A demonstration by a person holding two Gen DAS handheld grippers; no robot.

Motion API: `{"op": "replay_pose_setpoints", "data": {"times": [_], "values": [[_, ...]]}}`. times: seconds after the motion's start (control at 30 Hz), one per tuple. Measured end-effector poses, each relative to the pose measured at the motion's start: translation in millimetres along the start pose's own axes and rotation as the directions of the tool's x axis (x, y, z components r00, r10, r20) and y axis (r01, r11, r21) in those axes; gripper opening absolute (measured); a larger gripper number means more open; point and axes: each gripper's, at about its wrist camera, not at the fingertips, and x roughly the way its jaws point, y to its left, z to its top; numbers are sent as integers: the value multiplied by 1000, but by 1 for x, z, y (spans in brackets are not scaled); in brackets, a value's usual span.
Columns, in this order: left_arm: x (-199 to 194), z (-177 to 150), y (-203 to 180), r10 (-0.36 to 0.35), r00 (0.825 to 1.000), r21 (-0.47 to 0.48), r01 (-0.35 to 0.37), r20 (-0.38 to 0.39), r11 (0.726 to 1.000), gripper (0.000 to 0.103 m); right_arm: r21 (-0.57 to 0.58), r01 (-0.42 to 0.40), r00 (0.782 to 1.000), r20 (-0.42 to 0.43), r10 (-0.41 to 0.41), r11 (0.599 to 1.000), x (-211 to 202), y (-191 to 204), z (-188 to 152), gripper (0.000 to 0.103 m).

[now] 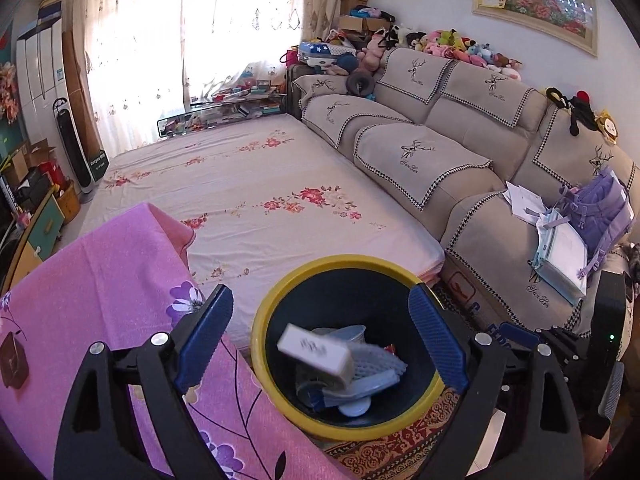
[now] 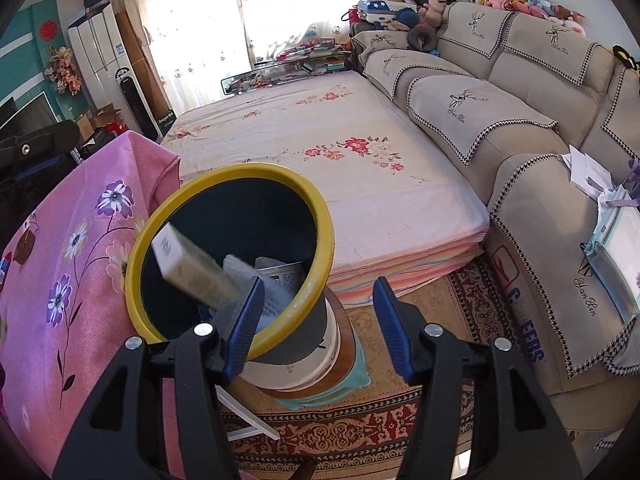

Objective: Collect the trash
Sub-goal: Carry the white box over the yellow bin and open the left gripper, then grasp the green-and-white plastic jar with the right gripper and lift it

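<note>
Left gripper (image 1: 322,338) hangs above yellow-rimmed bin (image 1: 280,292), jaws spread, empty; white carton (image 1: 316,354), blurred, sits in bin mouth below them, likely just dropped. Right gripper (image 2: 318,322), jaws apart, empty, straddles bin's near rim.

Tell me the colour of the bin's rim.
Yellow; the bin's rim shows best in the left wrist view.

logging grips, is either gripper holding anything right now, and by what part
Nothing is held. The left gripper and right gripper are open; the white box lies loose in the bin.
</note>
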Motion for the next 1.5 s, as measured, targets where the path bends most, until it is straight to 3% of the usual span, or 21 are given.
{"op": "replay_pose_setpoints", "data": {"times": [0.2,0.33,0.53,0.63,0.8,0.97,1.1,1.23,1.3,1.5], "values": [[-53,-32,30,40,999,-68,-38,35,997,93,-25,-31,1000,-7,31,999,1,17,-2,54],[-99,-75,63,97,995,-115,-93,29,989,95,-65,-54,999,-9,54,996,-2,40,-3,54],[-166,-146,133,204,979,-259,-195,8,946,96,-160,-113,994,-18,112,981,-10,94,-4,55],[-208,-182,168,307,952,-321,-290,2,902,96,-217,-161,987,-28,159,963,-15,132,-2,55],[-278,-241,223,465,885,-403,-435,-27,805,98,-348,-256,966,-51,254,902,-31,216,-8,56],[-338,-293,270,557,828,-483,-515,-67,708,98,-472,-388,917,-115,382,791,-49,318,-33,56],[-371,-323,295,603,793,-517,-553,-85,654,98,-540,-493,862,-197,468,682,-61,400,-63,56],[-385,-342,308,610,787,-534,-556,-93,636,98,-569,-563,815,-259,519,599,-71,462,-92,56],[-386,-345,308,604,792,-537,-551,-93,639,98,-576,-577,805,-280,524,579,-70,487,-100,58],[-384,-349,309,584,807,-543,-529,-85,652,98,-603,-551,828,-309,468,577,-50,539,-113,61]]}}
